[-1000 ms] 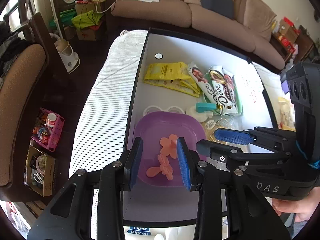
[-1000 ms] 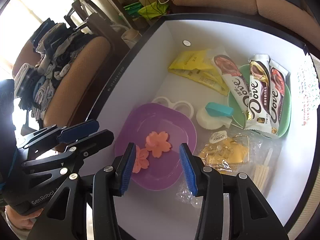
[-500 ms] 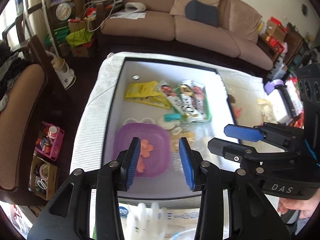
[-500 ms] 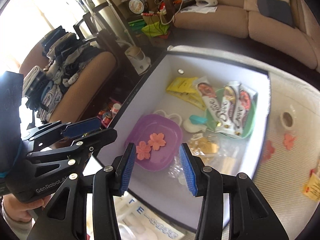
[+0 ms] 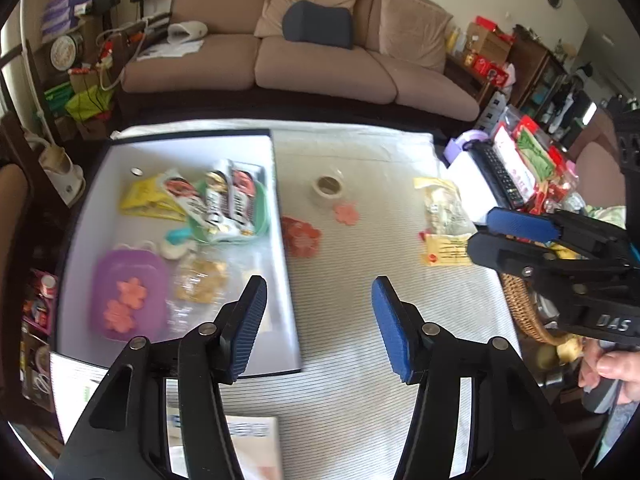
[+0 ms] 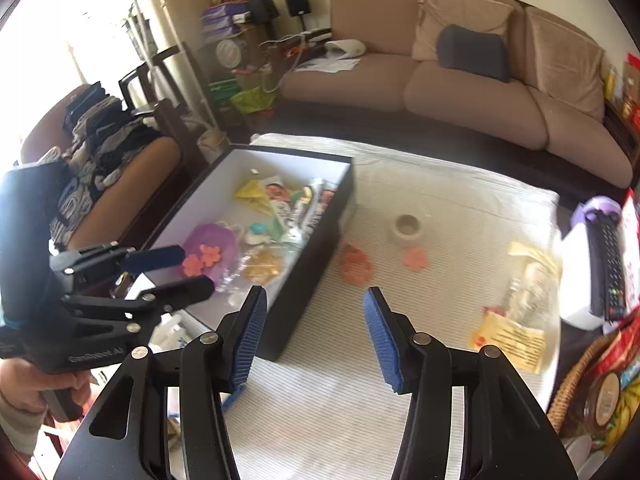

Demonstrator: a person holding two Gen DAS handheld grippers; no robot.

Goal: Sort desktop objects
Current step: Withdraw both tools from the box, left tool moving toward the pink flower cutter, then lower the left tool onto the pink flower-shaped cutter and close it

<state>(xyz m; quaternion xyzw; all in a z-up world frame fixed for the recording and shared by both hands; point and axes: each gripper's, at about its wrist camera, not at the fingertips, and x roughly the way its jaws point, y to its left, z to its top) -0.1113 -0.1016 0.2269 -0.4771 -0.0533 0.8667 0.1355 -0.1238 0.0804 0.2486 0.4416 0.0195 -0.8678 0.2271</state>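
Observation:
A black box (image 5: 281, 216) with a white inside holds a purple plate (image 5: 105, 276) bearing two pink flowers, snack packets and a green plate. On the striped cloth to its right lie a red flower (image 5: 300, 236), a pink flower (image 5: 346, 214), a tape roll (image 5: 328, 186) and a clear packet (image 5: 444, 216). My left gripper (image 5: 318, 284) hangs above the box's near right corner, jaws opening, nothing between them. My right gripper (image 6: 315, 292) hovers over the cloth beside the box wall (image 6: 316, 272), jaws also opening and empty. The red flower (image 6: 355, 266) lies just ahead of it.
A remote control (image 5: 496, 172) and snack bags crowd the table's right end, with a wicker basket (image 5: 524, 312) below them. A booklet (image 5: 248, 440) lies at the near edge. A sofa stands behind the table, and a chair piled with clothes (image 6: 100, 140) to the left.
Both grippers have drawn back and up from the purple plate and swung right, so the cloth with its loose flowers has come into view. Both pairs of jaws have widened.

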